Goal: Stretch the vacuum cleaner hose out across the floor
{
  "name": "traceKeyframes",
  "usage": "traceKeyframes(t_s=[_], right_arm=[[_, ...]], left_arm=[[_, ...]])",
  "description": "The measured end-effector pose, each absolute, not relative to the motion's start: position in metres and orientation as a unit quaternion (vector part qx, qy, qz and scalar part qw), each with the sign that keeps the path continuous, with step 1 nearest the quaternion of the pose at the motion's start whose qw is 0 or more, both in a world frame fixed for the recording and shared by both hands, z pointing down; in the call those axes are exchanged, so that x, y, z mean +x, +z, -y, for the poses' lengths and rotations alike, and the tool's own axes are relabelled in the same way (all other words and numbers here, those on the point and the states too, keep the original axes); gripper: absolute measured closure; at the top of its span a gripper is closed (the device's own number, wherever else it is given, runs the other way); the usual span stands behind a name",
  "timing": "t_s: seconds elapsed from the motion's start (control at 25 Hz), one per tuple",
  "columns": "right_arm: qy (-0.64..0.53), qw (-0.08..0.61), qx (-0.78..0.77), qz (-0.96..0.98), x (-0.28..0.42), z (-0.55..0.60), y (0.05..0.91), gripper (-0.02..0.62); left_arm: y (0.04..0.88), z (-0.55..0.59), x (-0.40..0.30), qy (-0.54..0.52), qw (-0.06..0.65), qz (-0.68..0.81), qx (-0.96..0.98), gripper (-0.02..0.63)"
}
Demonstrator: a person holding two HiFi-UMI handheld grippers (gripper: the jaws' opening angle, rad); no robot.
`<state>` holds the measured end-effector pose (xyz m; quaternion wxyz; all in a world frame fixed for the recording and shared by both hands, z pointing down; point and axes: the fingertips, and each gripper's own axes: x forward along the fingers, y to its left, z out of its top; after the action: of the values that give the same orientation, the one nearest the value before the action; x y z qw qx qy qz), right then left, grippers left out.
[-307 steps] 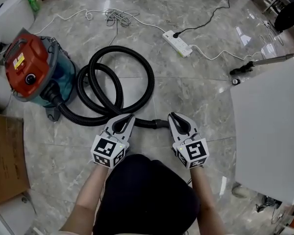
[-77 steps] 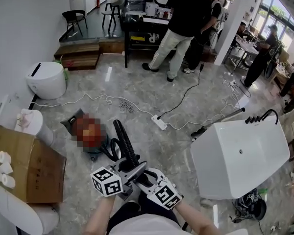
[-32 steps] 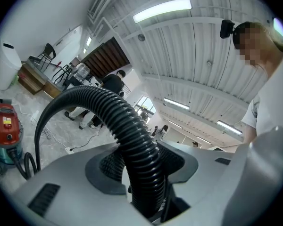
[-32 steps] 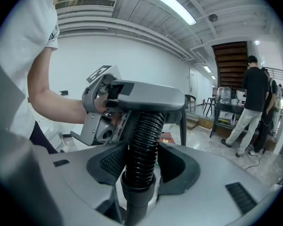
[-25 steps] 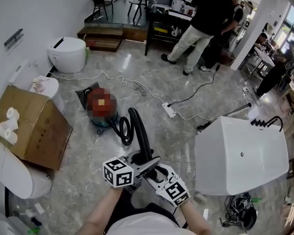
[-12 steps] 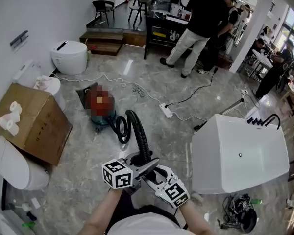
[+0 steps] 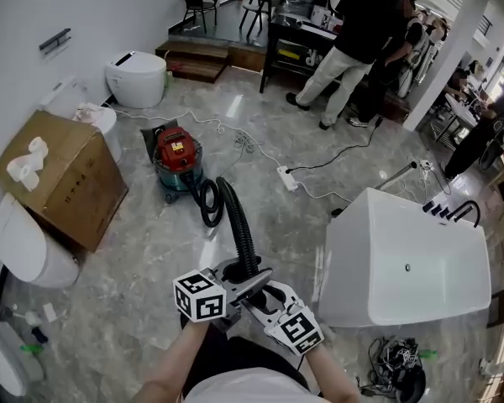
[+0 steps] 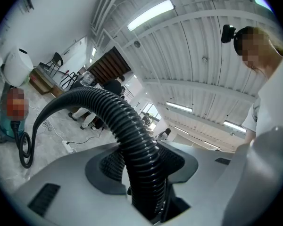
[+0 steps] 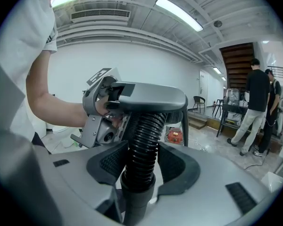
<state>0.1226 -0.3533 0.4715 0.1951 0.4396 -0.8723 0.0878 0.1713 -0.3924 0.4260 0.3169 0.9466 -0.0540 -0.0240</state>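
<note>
Both grippers are on the near end of the hose (image 7: 238,229), close in front of the person. The left hand-held gripper (image 7: 249,277) is pinched round the ribbed part. In its own view the black corrugations (image 8: 132,135) fill the gap between the jaws, with the pads bearing on either side. The right hand-held gripper (image 7: 259,295) sits just behind it, toward the person. It is clamped where the ribs meet the smooth end cuff (image 9: 137,192), so the right holds the very tip and the left is one grip further along. From the right gripper view the two are all but touching, with the left one (image 9: 132,98) directly ahead on the same line. From there the hose runs away, far and a little left, coming down to the floor (image 7: 151,259). It ends at the red vacuum (image 7: 175,154), which stands well off near the box (image 7: 63,179). Its long axis is near-to-far, roughly in line with both grippers. One loop (image 7: 208,204) is left on the floor just beside the vacuum, so it is not fully paid out, by my reckoning. The left is the nearer to the vacuum. Taking out the slack means carrying the tip nearward, straight away from the vacuum, keeping left of the tub (image 7: 403,267).
</note>
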Motion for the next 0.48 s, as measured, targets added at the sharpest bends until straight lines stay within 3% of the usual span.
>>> traceKeyframes(t_s=[0.48], right_arm=[[0.087,0.189,0.428,0.879,0.138,0.291,0.472,0.399]], left_arm=[[0.426,0.331,0.187,-0.022,0.311,0.076,0.947,0.413]])
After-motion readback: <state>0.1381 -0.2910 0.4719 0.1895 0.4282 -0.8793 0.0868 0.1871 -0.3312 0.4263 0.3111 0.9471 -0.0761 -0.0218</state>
